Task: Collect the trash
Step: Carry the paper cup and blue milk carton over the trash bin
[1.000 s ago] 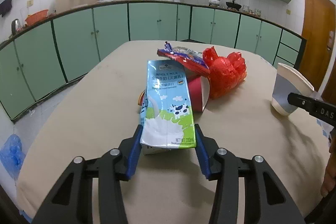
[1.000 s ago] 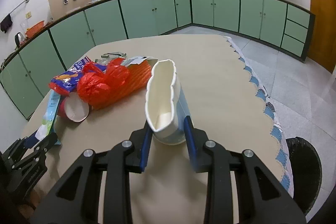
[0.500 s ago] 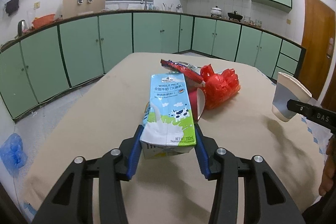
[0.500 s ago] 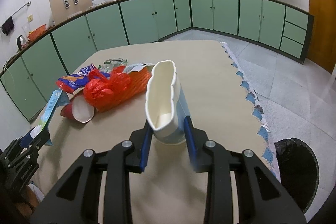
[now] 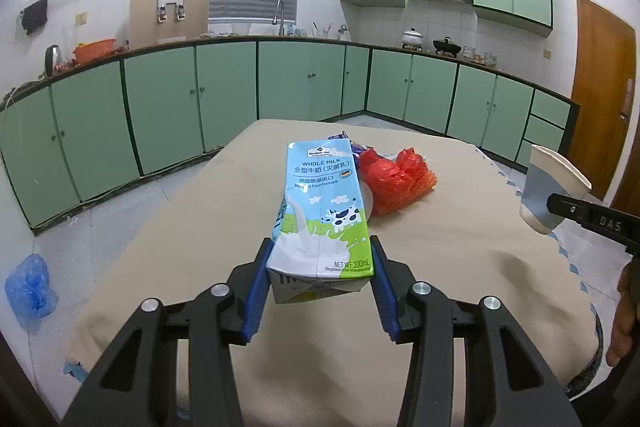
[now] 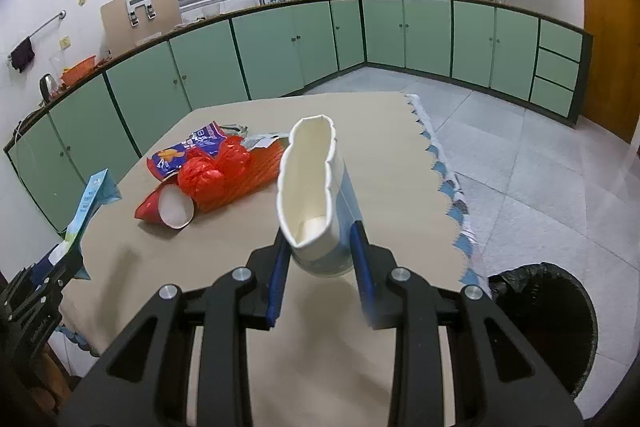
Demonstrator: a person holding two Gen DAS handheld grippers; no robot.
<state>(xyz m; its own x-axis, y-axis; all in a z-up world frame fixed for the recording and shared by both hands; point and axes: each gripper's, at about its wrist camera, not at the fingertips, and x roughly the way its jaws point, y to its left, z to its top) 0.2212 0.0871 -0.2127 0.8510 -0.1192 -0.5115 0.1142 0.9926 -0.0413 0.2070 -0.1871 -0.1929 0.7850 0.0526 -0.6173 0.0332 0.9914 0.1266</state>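
My left gripper [image 5: 320, 263] is shut on a blue-green whole-milk carton [image 5: 322, 211] and holds it above the beige table [image 5: 460, 267]. My right gripper [image 6: 320, 251] is shut on a squashed white-and-blue paper cup [image 6: 316, 199], also held above the table; the cup shows at the right of the left wrist view [image 5: 548, 187]. On the table lie a red plastic bag [image 6: 228, 171], a red paper cup on its side [image 6: 168, 205] and a blue-red snack wrapper [image 6: 188, 147].
A bin with a black liner [image 6: 548, 323] stands on the floor right of the table. A blue plastic bag [image 5: 28, 285] lies on the floor to the left. Green cabinets [image 5: 160, 107] run along the walls. The table's scalloped cloth edge [image 6: 444, 179] is on the right.
Both grippers have risen and drawn back from the trash pile, the left lifting the milk carton off the table, the right still holding the paper cup.
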